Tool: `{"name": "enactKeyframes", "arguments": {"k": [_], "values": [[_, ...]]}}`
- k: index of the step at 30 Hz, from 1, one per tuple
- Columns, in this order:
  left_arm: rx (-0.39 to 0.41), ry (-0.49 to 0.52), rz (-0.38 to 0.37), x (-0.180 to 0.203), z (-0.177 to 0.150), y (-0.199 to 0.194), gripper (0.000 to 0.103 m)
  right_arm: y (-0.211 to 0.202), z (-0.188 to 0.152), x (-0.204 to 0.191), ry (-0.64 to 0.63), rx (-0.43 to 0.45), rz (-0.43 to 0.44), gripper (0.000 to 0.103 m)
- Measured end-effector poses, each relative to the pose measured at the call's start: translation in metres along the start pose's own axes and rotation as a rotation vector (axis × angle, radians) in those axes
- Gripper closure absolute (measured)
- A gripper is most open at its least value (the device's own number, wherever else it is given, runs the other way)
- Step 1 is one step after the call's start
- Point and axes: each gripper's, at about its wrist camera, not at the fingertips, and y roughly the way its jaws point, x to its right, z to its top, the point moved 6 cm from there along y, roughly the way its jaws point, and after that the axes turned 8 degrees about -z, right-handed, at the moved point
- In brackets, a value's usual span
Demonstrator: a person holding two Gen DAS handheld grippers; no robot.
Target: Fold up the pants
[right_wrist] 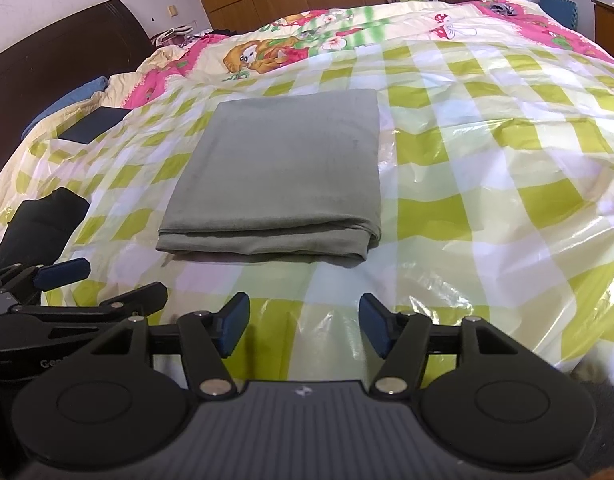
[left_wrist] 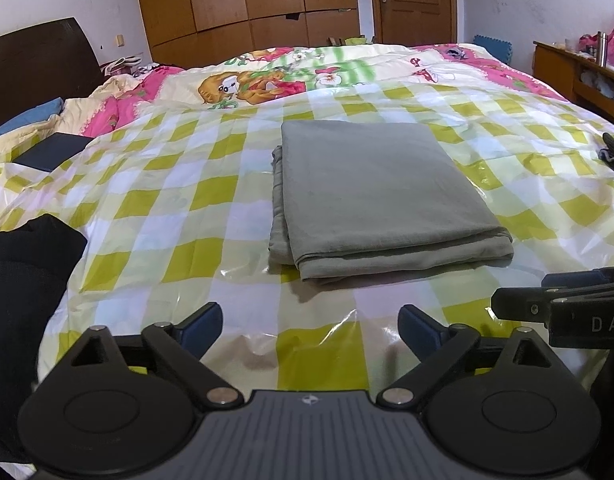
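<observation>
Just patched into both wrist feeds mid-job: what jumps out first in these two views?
The grey-green pants lie folded into a neat rectangle in the middle of the bed, on a glossy yellow-and-white checked plastic sheet. Both the left gripper and the right gripper hang open and empty over the near edge, short of the pants. Behind, a bright pink cartoon quilt catches the eye, with a dark garment at the near left.

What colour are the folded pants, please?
Plain grey-green pants, clearest in the right wrist view.
</observation>
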Motion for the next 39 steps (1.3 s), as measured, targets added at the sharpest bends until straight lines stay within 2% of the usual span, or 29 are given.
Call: {"name": "enactKeyframes", "arguments": {"k": [12, 18, 39], "values": [[-0.019, -0.029, 0.022, -0.0047, -0.0004, 0.0027, 0.0, 0.0013, -0.0007, 0.0011, -0.003, -0.005, -0.007, 0.04], [-0.026, -0.05, -0.003, -0.0058, -0.0018, 0.002, 0.0, 0.0025, -0.0022, 0.0014, -0.006, -0.009, -0.01, 0.039], [-0.039, -0.042, -0.005, -0.0023, -0.0036, 0.0037, 0.0, 0.0009, -0.0042, -0.0023, -0.028, -0.011, -0.012, 0.035]]}}
